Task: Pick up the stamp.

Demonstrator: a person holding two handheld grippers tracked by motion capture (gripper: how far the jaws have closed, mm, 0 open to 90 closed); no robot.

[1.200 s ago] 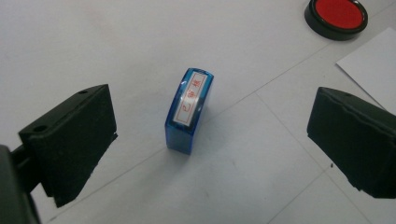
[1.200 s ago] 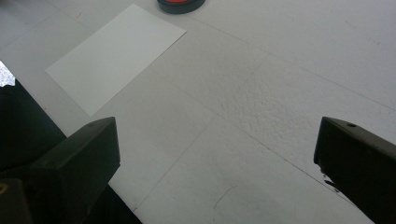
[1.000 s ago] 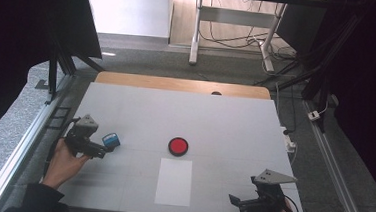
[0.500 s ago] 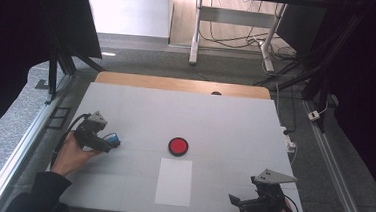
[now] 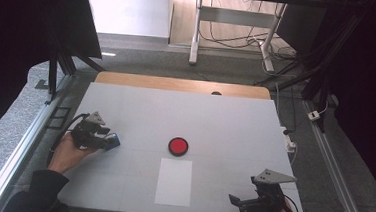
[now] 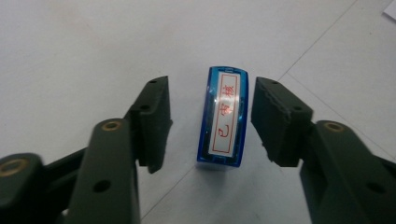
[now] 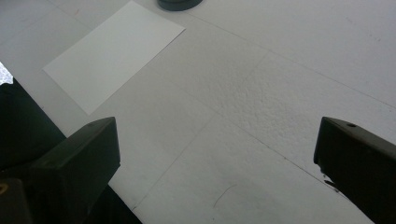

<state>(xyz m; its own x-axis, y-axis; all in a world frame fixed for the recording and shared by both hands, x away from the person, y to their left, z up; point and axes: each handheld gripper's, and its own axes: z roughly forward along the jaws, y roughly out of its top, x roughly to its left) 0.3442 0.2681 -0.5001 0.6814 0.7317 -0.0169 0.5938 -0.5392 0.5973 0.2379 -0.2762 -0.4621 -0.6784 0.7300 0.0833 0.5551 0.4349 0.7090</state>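
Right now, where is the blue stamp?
In the high view the blue stamp stands at the table's left side, left of the red ink pad; it sits between the closing jaws of the left gripper, which are not yet touching it.

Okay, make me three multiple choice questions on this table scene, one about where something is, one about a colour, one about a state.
1. Where does the blue stamp stand?
A. between the left claw's jaws
B. on the sheet of paper
C. on the red ink pad

2. What colour is the round pad's middle?
A. green
B. red
C. yellow

3. How does the right claw stand?
A. shut on the paper
B. shut on the stamp
C. open, nothing between its jaws

Answers:
1 A: the left gripper view shows the stamp upright on the table between the two jaws, which have just been closing, with a gap on each side.
2 B: the high view shows a red disc in a black rim.
3 C: the right gripper view shows wide jaws with bare table between them, the white paper lying farther off.
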